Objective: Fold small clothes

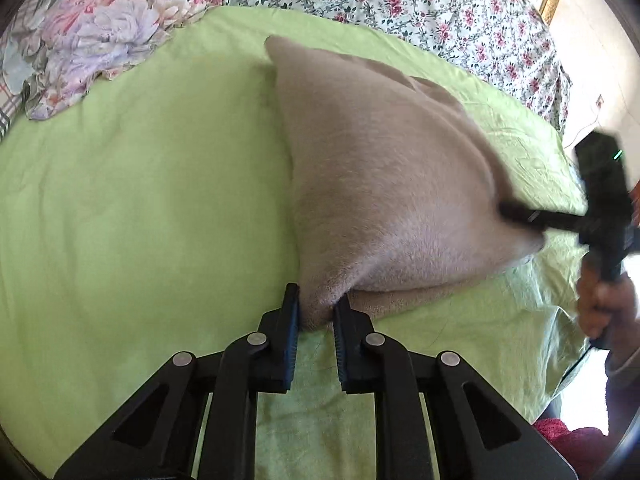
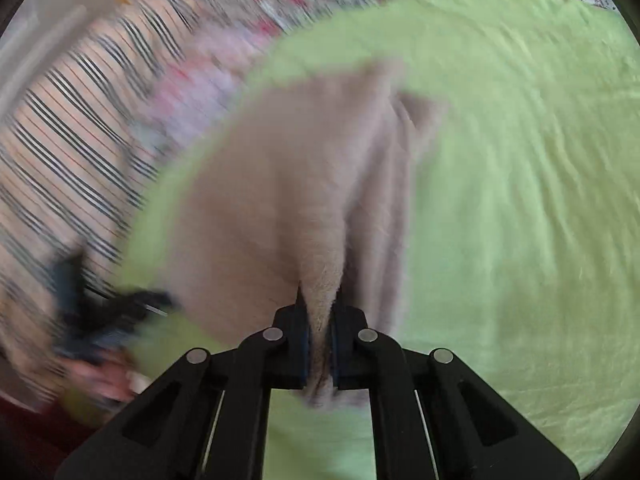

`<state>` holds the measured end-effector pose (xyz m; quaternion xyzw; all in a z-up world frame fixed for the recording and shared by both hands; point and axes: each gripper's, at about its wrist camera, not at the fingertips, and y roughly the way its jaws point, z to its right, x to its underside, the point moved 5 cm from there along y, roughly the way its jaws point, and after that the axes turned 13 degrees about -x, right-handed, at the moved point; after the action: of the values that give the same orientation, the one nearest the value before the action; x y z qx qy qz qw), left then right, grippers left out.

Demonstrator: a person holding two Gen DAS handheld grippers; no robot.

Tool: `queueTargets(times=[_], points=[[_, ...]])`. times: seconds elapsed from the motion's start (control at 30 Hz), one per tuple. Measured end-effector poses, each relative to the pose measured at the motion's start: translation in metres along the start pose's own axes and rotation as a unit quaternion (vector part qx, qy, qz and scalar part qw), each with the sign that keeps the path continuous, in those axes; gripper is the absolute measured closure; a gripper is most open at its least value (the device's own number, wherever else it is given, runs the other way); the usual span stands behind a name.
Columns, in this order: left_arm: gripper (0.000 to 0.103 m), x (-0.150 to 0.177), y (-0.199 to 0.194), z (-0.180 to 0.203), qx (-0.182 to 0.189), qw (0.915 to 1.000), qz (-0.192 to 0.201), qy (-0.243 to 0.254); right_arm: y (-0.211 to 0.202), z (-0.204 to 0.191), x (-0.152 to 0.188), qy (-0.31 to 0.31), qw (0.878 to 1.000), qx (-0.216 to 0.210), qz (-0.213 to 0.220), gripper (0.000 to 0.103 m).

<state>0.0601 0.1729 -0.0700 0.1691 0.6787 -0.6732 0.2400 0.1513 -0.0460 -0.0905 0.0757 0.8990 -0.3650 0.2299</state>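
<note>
A small beige fleece garment [image 1: 384,184] is held up over the light green sheet [image 1: 140,200], its far corner still on the bed. My left gripper [image 1: 318,300] is shut on the garment's near corner. My right gripper [image 2: 320,300] is shut on another corner of the same garment [image 2: 288,200]; it shows in the left wrist view [image 1: 520,216] at the right, pinching the cloth's right edge. The right wrist view is motion-blurred. The left gripper shows blurred at its lower left [image 2: 132,304].
The green sheet [image 2: 520,200] covers the bed. A floral quilt [image 1: 400,0] lies along the far side, a flowered pillow [image 1: 100,40] at the far left. Striped bedding [image 2: 60,140] is at the left of the right wrist view. A dark red cloth [image 1: 560,432] lies at the lower right.
</note>
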Motion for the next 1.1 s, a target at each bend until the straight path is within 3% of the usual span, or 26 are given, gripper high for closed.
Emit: queueTargets(times=[0.07, 0.13, 0.2, 0.3, 0.43, 0.6, 0.77, 0.87, 0.93, 0.97, 1.1], points=[[0.088, 0.000, -0.001, 0.002, 0.001, 1.0000, -0.004, 0.004, -0.005, 0.007, -0.002, 0.033, 0.999, -0.023, 0.015, 0.095], [0.087, 0.001, -0.006, 0.004, 0.007, 0.9998, -0.009, 0.016, -0.009, 0.002, -0.003, 0.026, 0.999, -0.023, 0.009, 0.094], [0.087, 0.003, -0.014, 0.004, 0.009, 0.9995, -0.013, 0.027, -0.015, -0.004, -0.005, 0.023, 0.999, -0.030, 0.005, 0.086], [0.087, 0.000, -0.031, -0.001, 0.015, 0.9995, 0.000, 0.027, -0.030, -0.011, -0.012, 0.028, 0.998, -0.042, 0.023, 0.084], [0.085, -0.024, -0.048, -0.001, 0.036, 0.9987, 0.032, 0.016, -0.043, -0.010, -0.038, 0.036, 0.996, -0.052, 0.061, 0.084], [0.081, -0.068, -0.039, 0.016, 0.051, 0.9971, 0.054, 0.016, -0.037, 0.006, -0.073, 0.062, 0.993, -0.052, 0.086, 0.084], [0.066, -0.096, -0.023, 0.029, 0.067, 0.9961, 0.053, 0.020, -0.024, 0.023, -0.104, 0.089, 0.989, -0.063, 0.096, 0.083], [0.060, -0.110, -0.014, 0.033, 0.066, 0.9961, 0.052, 0.024, -0.009, 0.032, -0.117, 0.103, 0.988, -0.070, 0.087, 0.071], [0.060, -0.114, -0.010, 0.033, 0.070, 0.9957, 0.054, 0.026, -0.002, 0.031, -0.122, 0.093, 0.991, -0.061, 0.078, 0.076], [0.060, -0.116, -0.008, 0.033, 0.069, 0.9958, 0.053, 0.028, -0.004, 0.025, -0.126, 0.078, 0.992, -0.055, 0.081, 0.095], [0.060, -0.112, -0.006, 0.032, 0.073, 0.9952, 0.054, 0.036, -0.033, 0.000, -0.131, 0.019, 0.991, -0.055, 0.121, 0.095]])
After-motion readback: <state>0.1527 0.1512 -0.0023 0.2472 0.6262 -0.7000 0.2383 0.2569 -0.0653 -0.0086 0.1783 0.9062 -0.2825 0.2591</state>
